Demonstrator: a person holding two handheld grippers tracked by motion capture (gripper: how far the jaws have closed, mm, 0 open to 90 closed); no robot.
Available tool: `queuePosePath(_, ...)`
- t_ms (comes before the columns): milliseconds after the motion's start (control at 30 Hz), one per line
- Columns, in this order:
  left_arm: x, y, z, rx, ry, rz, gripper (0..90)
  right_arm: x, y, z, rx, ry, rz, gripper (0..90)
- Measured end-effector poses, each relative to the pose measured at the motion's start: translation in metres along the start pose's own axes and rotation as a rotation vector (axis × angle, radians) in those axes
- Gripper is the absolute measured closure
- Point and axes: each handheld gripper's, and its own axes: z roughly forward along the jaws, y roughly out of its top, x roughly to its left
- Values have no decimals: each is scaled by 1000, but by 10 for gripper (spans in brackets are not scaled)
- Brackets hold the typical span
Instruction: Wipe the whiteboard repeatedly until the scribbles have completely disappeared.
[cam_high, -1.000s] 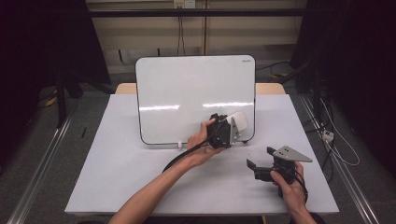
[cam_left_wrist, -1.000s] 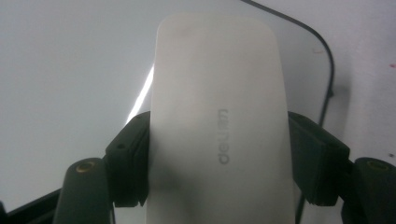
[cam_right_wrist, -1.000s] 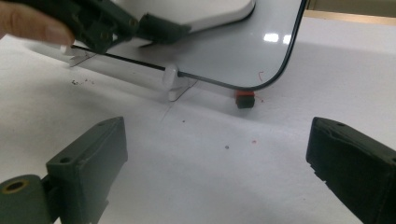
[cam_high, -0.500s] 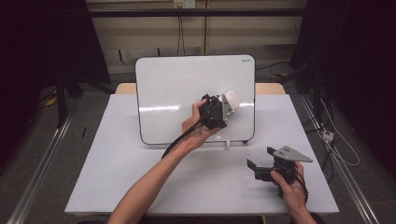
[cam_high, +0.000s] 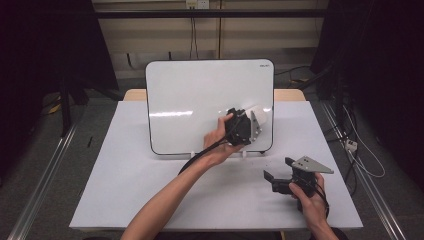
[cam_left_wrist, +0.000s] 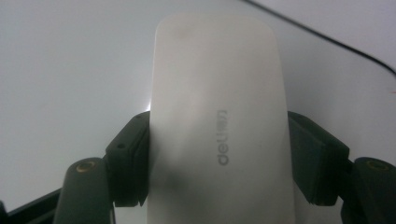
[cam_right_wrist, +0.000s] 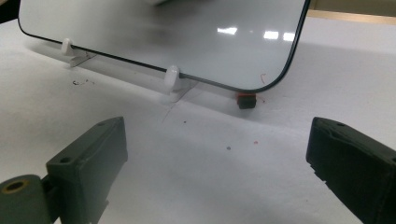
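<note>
While your left gripper (cam_high: 248, 125) works at the right part of the upright whiteboard (cam_high: 200, 100), its 2 jaws pinch a white eraser (cam_left_wrist: 219, 130) by its long sides. In the left gripper view the eraser runs straight out between the jaws, its long axis in line with them, its far end reaching past the pads (cam_left_wrist: 133, 158) toward the board face just ahead. That is the relation the coming move turns on: the board lies directly in front of the jaws, so judged from this, a wipe means keeping the eraser against the face and sliding across it, not pushing further in. Whether the eraser already touches the board cannot be told.

Your right gripper (cam_high: 280, 182) rests low on the white table (cam_high: 125, 190), nearer to you and well apart from the board; its jaws stand spread with nothing between them. Your left hand (cam_high: 220, 142) is plainly the nearer to the work.

The high view gives the layout: board on 2 small feet, both forearms, the eraser (cam_high: 261, 116) as a pale block beyond the left gripper. The left gripper view adds the grip itself and the grey lettering on the eraser. The right gripper view shows, ahead of its jaws, the board's lower edge, a white foot (cam_right_wrist: 173, 77), a small red and black piece (cam_right_wrist: 246, 100) at the board's corner, a faint red mark (cam_right_wrist: 262, 77) on the glass, and dark specks on the table.
</note>
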Motion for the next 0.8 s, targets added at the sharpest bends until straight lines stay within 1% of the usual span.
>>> queuePosePath(33,-5,1,1,-2,-8,18,308,0,0,0,-2,1,3,55)
queuePosePath(67,-9,1,2,-4,-19,25,308,0,0,-1,-2,1,2,54)
queuePosePath(133,-15,1,3,-1,-26,65,308,0,0,-1,-3,1,3,54)
queuePosePath(200,-20,2,3,8,-55,99,309,-1,0,-1,-2,-1,3,54)
queuePosePath(267,-24,3,4,12,-52,125,309,0,0,-1,-1,0,2,54)
queuePosePath(300,-25,3,4,11,-66,121,309,0,0,-1,-1,0,2,54)
queuePosePath(333,-26,3,4,16,-58,136,308,0,0,-1,-2,1,2,54)
queuePosePath(367,-27,3,5,14,-68,136,309,0,0,-1,-3,1,1,54)
queuePosePath(433,-30,4,5,15,-79,158,309,0,0,0,-1,-1,0,54)
queuePosePath(500,-34,3,5,17,-99,163,309,1,0,0,0,1,3,54)
queuePosePath(533,-36,3,6,10,-104,178,308,0,0,0,0,1,2,54)
queuePosePath(600,-37,3,6,13,-105,177,309,0,0,-1,-1,1,2,54)
queuePosePath(633,-36,3,5,12,-113,182,308,0,0,-1,-2,0,2,54)
queuePosePath(700,-37,1,5,18,-130,215,309,0,0,-1,-3,0,2,54)
queuePosePath(800,-38,-1,3,29,-153,247,308,0,0,-1,-3,2,-1,54)
